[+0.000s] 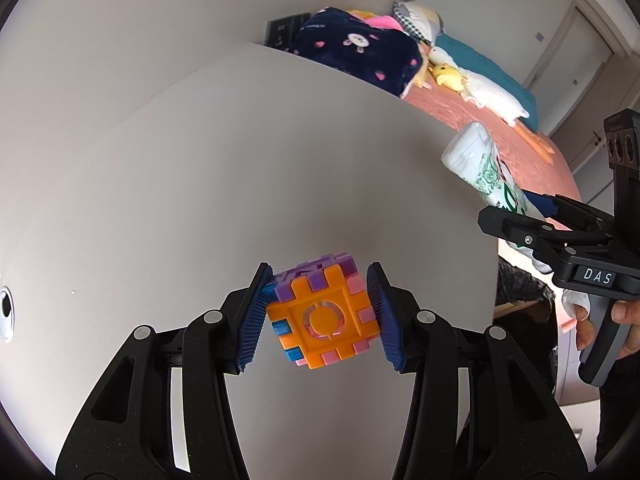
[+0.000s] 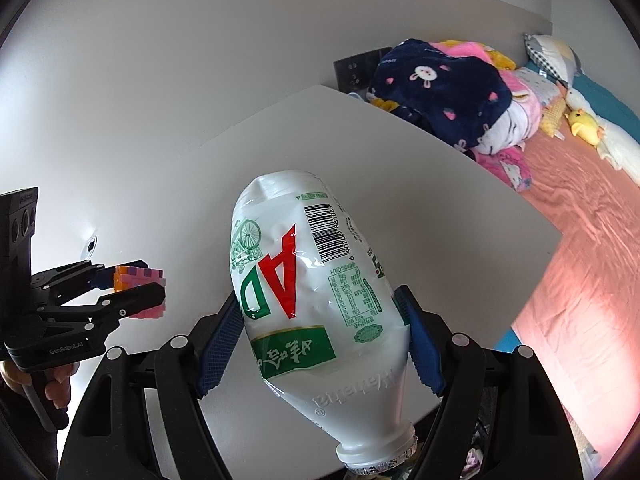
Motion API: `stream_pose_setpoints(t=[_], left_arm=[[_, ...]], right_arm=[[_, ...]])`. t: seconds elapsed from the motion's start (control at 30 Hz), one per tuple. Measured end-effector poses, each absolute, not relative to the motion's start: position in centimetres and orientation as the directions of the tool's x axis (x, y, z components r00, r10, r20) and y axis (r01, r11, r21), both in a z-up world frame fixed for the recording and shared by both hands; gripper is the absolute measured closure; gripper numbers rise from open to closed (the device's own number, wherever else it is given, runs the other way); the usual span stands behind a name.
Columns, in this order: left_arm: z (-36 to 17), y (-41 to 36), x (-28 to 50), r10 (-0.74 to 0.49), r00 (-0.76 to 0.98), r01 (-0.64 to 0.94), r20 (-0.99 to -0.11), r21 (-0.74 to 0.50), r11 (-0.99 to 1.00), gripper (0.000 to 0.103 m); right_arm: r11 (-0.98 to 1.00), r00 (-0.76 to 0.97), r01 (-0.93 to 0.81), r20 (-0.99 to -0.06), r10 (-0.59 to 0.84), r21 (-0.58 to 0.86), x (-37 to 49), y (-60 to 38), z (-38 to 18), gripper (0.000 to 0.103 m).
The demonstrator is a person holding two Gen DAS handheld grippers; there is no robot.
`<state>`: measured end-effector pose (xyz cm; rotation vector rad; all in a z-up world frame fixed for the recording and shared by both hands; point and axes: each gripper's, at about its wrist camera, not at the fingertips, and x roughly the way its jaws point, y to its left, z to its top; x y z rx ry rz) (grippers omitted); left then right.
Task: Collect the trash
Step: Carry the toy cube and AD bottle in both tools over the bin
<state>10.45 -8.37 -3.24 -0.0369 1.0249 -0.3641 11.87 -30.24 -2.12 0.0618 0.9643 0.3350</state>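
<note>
gripping notched plastic cube (image 1: pixel 322 312), crumpled white bottle (image 2: pixel 316 300)

Bottle (image 2: pixel 320 300) — "AD"; right gripper (image 1: pixel 520 220) — seemingly "DAS".

We saw a white table (image 1: pixel 240 168) set against a pale wall (image 2: pixel 160 40), with a dark socket panel (image 2: pixel 358 69) at its far edge. Beyond lay a bed with a pink sheet (image 2: pixel 580 264), a navy blanket (image 2: pixel 440 92), stuffed toys (image 1: pixel 448 74) and a pale door (image 1: pixel 576 56).

Glossy crinkled plastic bottle (image 2: pixel 316 280), matt plastic cube (image 1: pixel 320 312), smooth matt table (image 1: pixel 200 180).
</note>
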Motion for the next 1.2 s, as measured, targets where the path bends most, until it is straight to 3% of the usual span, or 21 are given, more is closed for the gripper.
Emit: stream_pose_setpoints(t=[1.2], left_arm=[[-0.3,-20.4,4.0,-0.410,0.448,0.527,-0.795,-0.136,0.839,0.055]], right_arm=[[0.970,0.653,-0.057,-0.726,0.216,0.238,-1.2,-41.2,1.0,0.027]])
